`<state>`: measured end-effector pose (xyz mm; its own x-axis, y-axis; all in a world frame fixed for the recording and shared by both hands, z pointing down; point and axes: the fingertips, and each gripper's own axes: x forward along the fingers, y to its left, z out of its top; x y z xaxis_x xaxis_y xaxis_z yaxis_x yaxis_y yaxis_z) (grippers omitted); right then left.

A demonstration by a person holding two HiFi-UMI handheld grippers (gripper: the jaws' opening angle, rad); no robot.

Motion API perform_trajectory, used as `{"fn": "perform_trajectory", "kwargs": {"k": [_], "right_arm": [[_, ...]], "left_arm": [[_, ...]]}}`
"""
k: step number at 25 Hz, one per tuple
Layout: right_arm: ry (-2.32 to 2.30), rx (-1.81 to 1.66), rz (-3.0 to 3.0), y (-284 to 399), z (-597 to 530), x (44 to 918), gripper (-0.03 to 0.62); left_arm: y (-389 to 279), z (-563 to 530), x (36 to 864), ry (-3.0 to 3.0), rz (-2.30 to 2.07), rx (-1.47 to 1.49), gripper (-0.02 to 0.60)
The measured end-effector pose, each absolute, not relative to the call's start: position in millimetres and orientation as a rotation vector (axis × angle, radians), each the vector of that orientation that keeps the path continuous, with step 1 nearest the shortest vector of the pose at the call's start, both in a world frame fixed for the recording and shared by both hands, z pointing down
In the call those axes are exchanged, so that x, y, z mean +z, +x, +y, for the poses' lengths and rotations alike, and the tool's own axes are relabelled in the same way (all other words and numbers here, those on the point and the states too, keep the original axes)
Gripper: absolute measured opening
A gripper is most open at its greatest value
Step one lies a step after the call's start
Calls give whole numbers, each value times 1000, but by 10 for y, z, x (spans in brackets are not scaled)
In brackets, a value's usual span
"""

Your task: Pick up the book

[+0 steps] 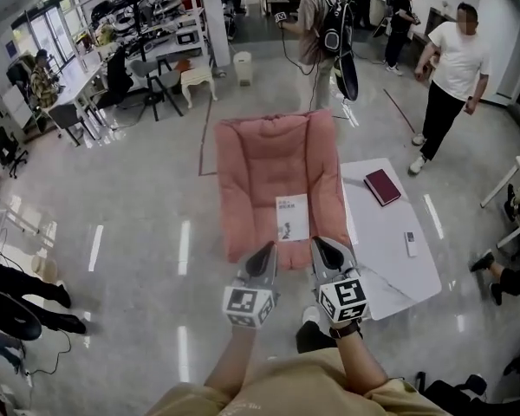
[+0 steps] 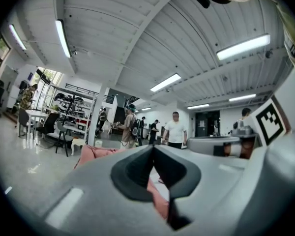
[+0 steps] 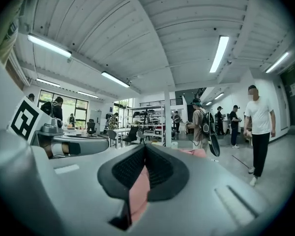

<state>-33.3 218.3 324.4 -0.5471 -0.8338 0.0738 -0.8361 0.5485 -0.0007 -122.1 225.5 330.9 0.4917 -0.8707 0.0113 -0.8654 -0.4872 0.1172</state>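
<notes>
Busy open office, grey floor. A pink cushion (image 1: 269,159) lies ahead of both tongs, and the white book (image 1: 292,217) on it sits just beyond the tips, between the left gripper (image 1: 265,251) and right gripper (image 1: 326,248). Both have their jaws together and empty, and they sit side by side, likely lined up to flank the book. A maroon book (image 1: 382,185) lies on the white table (image 1: 390,258), off to the right.

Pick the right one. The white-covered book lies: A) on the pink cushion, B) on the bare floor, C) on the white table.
A: the white-covered book lies flat on the pink cushion; the white table holds a dark red book instead.
</notes>
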Motion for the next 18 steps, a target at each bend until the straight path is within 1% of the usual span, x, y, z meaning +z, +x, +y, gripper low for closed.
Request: {"fn": "perform_trajectory", "kwargs": {"k": [4,8,14,18], "right_arm": [[1407,-13,-2790,-119,1455,2934,5],[1393,-29,-2827,141,929,2879,5],[1371,172,-2772,474,261,3322,5],[1268,275,-2714,441,9,3631,5]], "left_arm": [[-899,1585,3059,2650,-1568,-94,-1],[-638,1066,3136,2626,-1606,-75,0],[-338,538,3566,2554,-1570,43,0],[-391,304,3759,2499,-1571,106,0]]}}
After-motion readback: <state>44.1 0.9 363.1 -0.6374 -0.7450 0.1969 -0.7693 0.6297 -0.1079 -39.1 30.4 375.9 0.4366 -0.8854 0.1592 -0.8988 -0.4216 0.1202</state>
